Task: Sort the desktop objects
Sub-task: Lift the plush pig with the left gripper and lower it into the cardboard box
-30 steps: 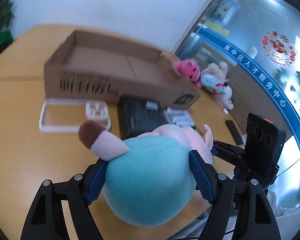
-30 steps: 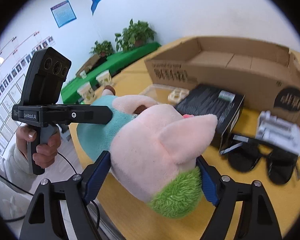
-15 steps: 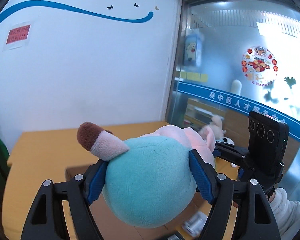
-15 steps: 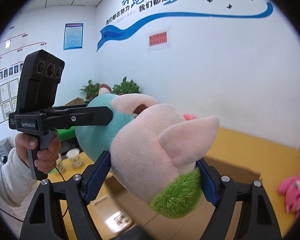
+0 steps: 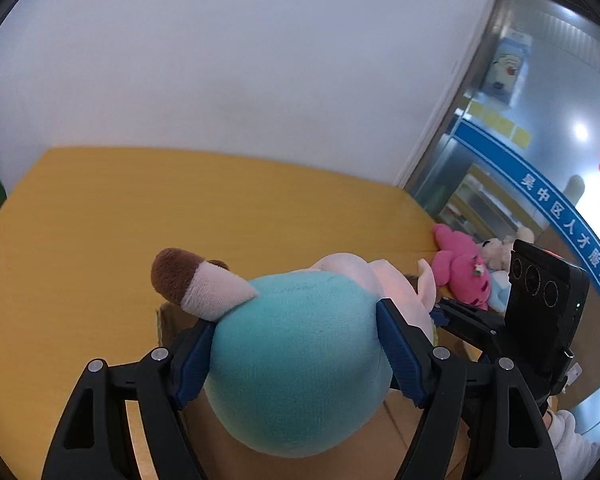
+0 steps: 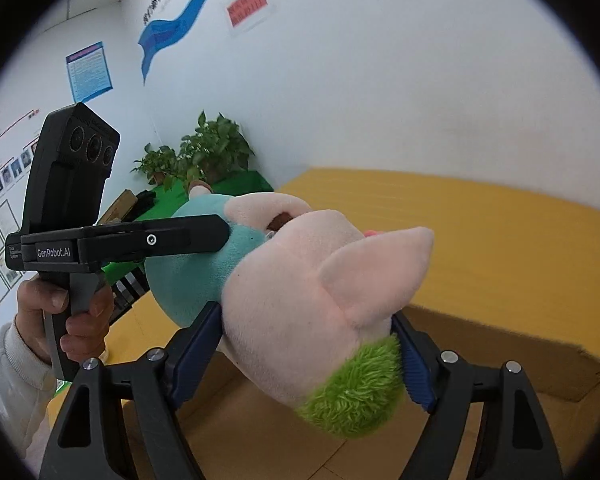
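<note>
Above the open cardboard box (image 6: 460, 364) on the yellow table (image 5: 148, 216), the left gripper (image 5: 296, 356) pinches the stuffed toy's (image 5: 300, 364) teal body while the right gripper (image 6: 308, 356) clamps its pink head, and the left tool reads "GenRobot.AI".

Left wrist view: looks forward along its fingers, pressed close against the plush toy (image 5: 300, 368), facing the yellow table (image 5: 100, 240) and white wall.
Right wrist view: equally close, facing the toy's pink head.
Shared: the 2 views share the toy, table, and probably the cardboard box (image 6: 480, 360) below.
</note>
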